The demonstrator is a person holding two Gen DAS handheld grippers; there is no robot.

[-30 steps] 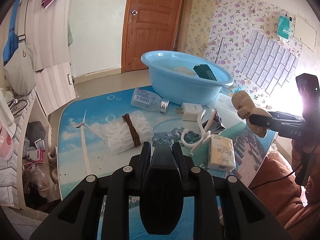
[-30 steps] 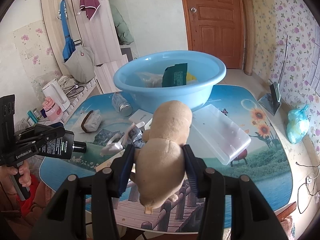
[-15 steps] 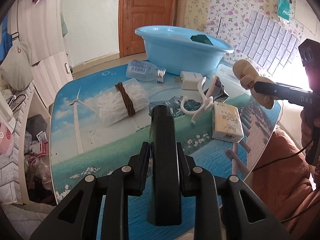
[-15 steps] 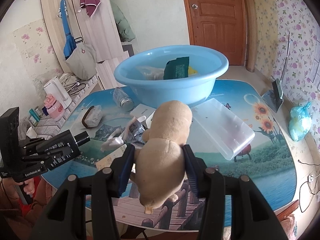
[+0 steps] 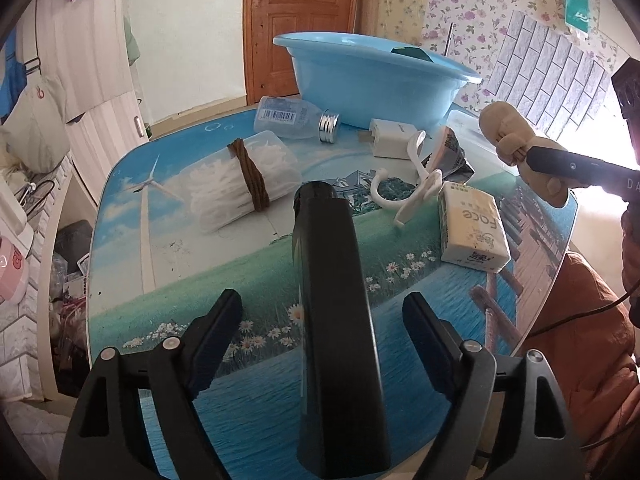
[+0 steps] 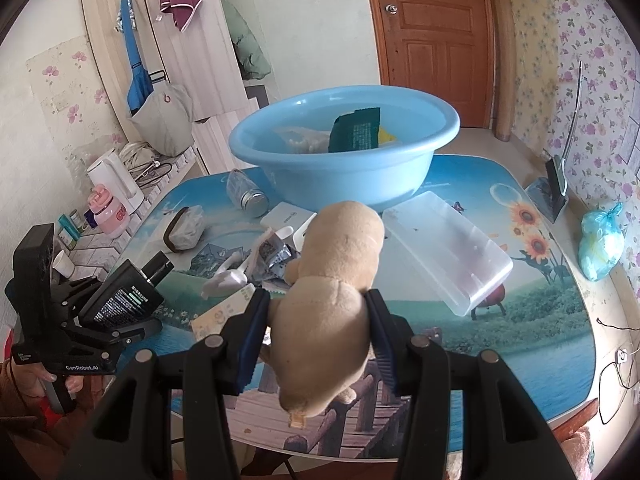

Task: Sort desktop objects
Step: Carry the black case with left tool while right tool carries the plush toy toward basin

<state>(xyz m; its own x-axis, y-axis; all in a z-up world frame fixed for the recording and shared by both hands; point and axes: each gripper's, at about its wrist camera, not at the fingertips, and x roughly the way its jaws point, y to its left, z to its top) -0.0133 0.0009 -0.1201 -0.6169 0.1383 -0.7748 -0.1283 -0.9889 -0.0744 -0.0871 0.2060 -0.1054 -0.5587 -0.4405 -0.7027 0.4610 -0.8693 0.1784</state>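
A black bottle [image 5: 332,280] lies lengthwise between the fingers of my left gripper [image 5: 322,298], cap end pointing at the table's middle. The jaws are opening and both pads stand well off the bottle's sides. In the right wrist view the bottle [image 6: 124,296] rests on the lower finger, low over the table's near left corner; whether it touches the table I cannot tell. My right gripper [image 6: 316,296] is shut on a tan plush toy [image 6: 336,280], held above the table's front edge. The left wrist view shows that toy [image 5: 508,128] at the far right.
A blue basin [image 5: 372,80] holding a green packet stands at the back. In front lie a clear bottle [image 5: 292,118], a tied pack of cotton swabs [image 5: 240,184], a white charger [image 5: 394,138], a white hook [image 5: 404,196], a tissue pack [image 5: 474,232] and a clear plastic box [image 6: 448,248].
My left gripper sank toward the table and tipped further down, then its jaws sprang wide apart, letting go of the black bottle. The right gripper and the plush toy stayed put.
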